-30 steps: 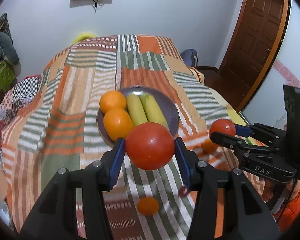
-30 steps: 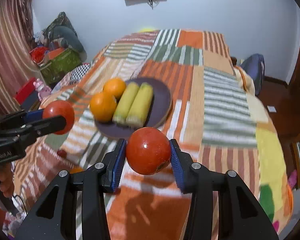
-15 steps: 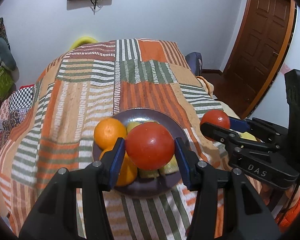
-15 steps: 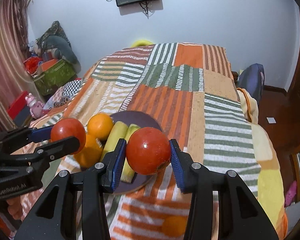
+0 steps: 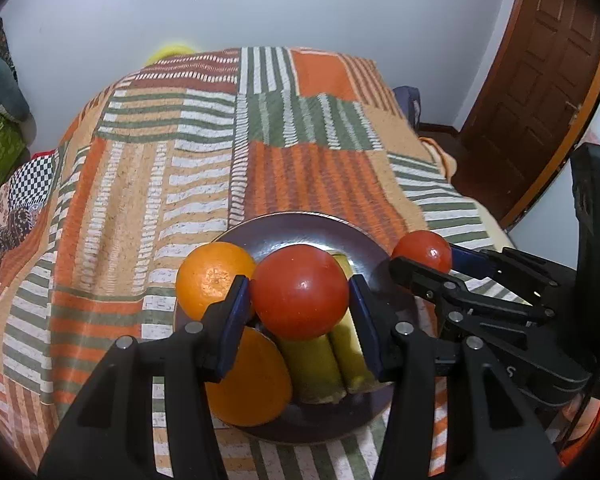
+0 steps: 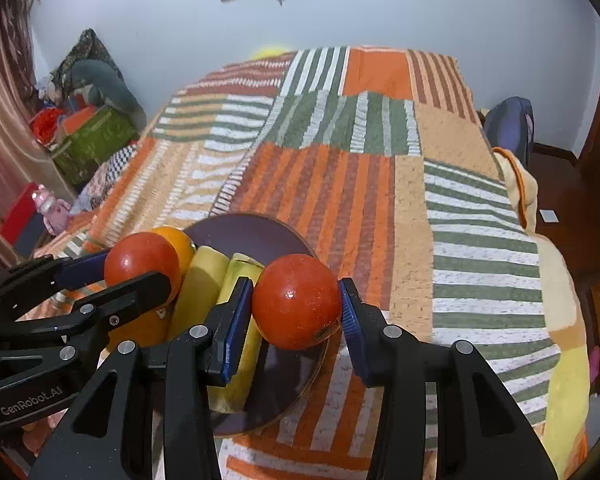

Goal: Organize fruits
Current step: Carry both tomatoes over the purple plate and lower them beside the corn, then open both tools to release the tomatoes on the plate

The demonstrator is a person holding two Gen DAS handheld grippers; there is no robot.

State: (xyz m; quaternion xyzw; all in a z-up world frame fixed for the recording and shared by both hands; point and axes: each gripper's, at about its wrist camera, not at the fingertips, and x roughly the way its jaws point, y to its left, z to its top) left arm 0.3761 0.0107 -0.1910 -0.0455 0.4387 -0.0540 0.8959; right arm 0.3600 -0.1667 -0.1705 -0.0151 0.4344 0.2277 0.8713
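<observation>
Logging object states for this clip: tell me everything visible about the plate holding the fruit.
The plate is round, dark purplish-brown, with a glossy surface and shallow raised rim. It lies flat on the striped patchwork blanket, near its close end. On it lie two oranges at the left and two yellow-green bananas side by side. Both grippers hold red tomatoes above it; whether they touch it cannot be told.
</observation>
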